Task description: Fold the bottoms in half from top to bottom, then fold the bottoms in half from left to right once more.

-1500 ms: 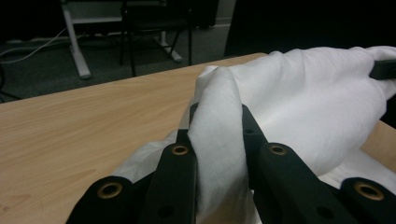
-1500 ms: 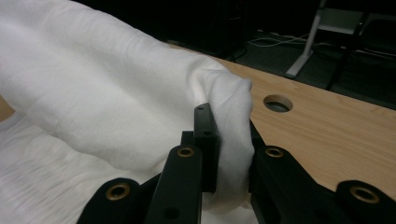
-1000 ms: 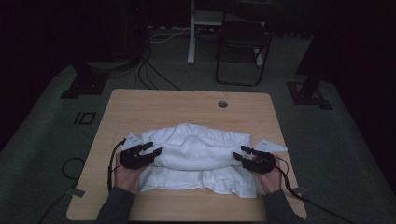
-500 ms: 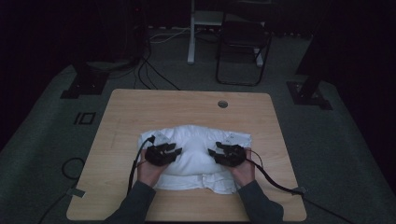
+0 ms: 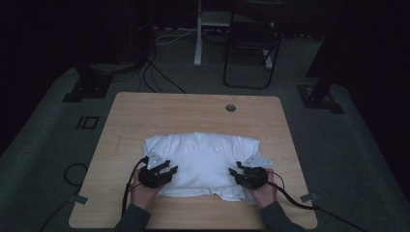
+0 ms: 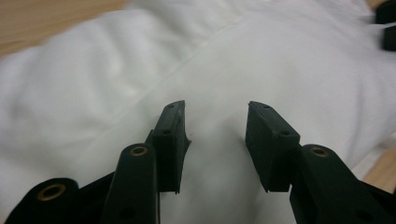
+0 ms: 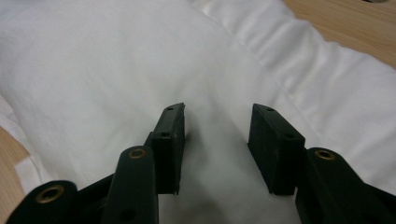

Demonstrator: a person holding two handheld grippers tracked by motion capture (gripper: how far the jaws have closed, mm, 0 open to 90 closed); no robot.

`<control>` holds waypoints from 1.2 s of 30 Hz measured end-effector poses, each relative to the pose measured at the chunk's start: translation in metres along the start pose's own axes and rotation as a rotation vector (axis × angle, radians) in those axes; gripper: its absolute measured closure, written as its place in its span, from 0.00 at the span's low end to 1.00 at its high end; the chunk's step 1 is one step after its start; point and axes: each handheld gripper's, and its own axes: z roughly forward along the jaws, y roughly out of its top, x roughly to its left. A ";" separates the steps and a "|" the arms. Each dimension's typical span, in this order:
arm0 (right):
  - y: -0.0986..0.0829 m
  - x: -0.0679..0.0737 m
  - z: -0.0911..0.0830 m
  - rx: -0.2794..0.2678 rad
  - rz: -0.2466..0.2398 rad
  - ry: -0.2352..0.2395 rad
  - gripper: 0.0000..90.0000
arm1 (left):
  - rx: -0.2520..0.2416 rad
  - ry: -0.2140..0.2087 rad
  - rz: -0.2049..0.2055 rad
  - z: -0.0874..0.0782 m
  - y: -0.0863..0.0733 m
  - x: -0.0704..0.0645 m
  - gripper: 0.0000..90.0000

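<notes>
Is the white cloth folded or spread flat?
Folded: the cloth lies as a compact block with an upper layer's edge across it, and another layer peeks out at its near edge.

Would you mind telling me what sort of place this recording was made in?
Probably a lab or studio set up for recording: a lone wooden table on grey carpet, cables trailing across the floor, and a folding chair behind.

White cloth [image 5: 200, 162], folded into a wide, roughly rectangular bundle, lying flat on the desk [image 5: 145, 116], slightly near of centre. Far edge bunched into soft ridges running left to right; middle panel smoother. Long seam or fold line crosses the top layer, seen in the left gripper view [image 6: 196, 60]. Near right corner shows a thinner under-layer peeking out past the top fold [image 5: 232, 193]. In the right gripper view [image 7: 116, 70] surface plain white, lightly creased, a thick rolled band along the far side
</notes>
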 end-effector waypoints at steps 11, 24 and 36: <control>-0.012 0.001 0.017 0.089 -0.001 0.011 0.62 | 0.058 0.054 -0.018 0.013 -0.020 0.009 0.58; -0.013 -0.001 0.018 0.083 0.010 0.029 0.61 | 0.108 0.193 -0.230 0.017 -0.030 0.051 0.11; -0.012 0.000 0.018 0.083 0.004 0.034 0.58 | 0.122 0.213 -0.253 0.021 -0.032 0.049 0.03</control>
